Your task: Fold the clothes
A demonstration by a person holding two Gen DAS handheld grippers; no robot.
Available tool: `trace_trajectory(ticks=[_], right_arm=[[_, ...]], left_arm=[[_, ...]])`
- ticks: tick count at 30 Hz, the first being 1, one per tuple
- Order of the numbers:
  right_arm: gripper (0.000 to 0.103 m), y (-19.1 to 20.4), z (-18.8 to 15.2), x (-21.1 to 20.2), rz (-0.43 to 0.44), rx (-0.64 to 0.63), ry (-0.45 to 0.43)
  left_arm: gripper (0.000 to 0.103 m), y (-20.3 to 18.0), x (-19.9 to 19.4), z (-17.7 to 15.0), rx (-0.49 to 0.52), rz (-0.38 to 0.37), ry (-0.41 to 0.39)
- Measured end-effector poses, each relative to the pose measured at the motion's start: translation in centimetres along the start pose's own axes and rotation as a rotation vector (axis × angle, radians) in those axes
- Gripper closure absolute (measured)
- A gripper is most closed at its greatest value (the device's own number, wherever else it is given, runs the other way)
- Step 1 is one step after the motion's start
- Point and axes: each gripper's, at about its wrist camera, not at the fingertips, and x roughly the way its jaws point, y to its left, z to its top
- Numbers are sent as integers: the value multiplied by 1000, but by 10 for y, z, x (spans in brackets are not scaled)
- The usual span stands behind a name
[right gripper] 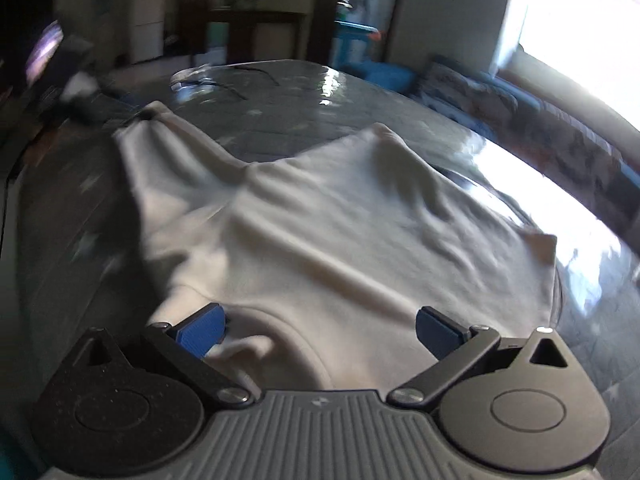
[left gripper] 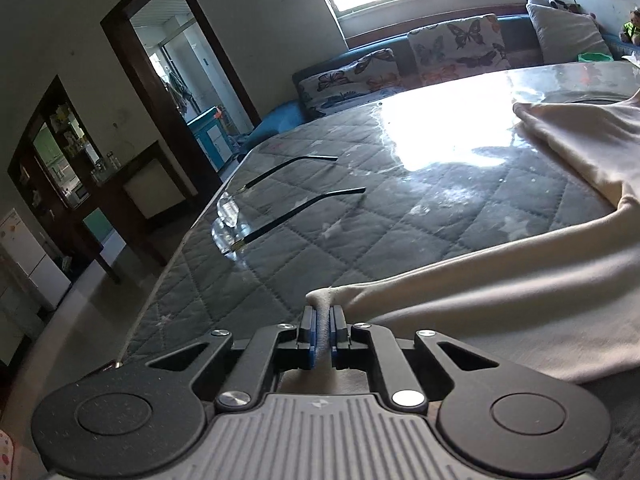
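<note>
A cream long-sleeved garment (right gripper: pixel 320 232) lies spread on a table with a grey quilted cover (right gripper: pixel 60 220). In the left wrist view my left gripper (left gripper: pixel 324 320) is shut on the end of one sleeve (left gripper: pixel 460 280), which stretches off to the right. In the right wrist view my right gripper (right gripper: pixel 320 328) is open, its blue pads (right gripper: pixel 200 330) wide apart over the collar edge of the garment, holding nothing. The left gripper shows faintly at the far sleeve end (right gripper: pixel 140 114).
A pair of glasses (left gripper: pixel 272 204) lies open on the quilted table cover (left gripper: pixel 360 220) near its left edge. A sofa with butterfly cushions (left gripper: pixel 456 48) stands beyond the table under a bright window. Dark cabinets (left gripper: pixel 60 168) stand at the left.
</note>
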Motion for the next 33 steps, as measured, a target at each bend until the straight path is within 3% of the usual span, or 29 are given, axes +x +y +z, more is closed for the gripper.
trace_trajectory(ticks=[9,15,25,33], right_arm=[[7,8,-16,-26,129,19,75],[7,14,-36,-39,199,36,116],[4,19,-44,-54,279,-55,118],[5,-7,-16,-55,325,95,-3]], left_arm=[[85,3,-1,-3,1,32,3],[85,8,-8,-12,2,41,13],[90,8,-26,-29,21,59,42],[87,14,-34,-29,27,66,74]])
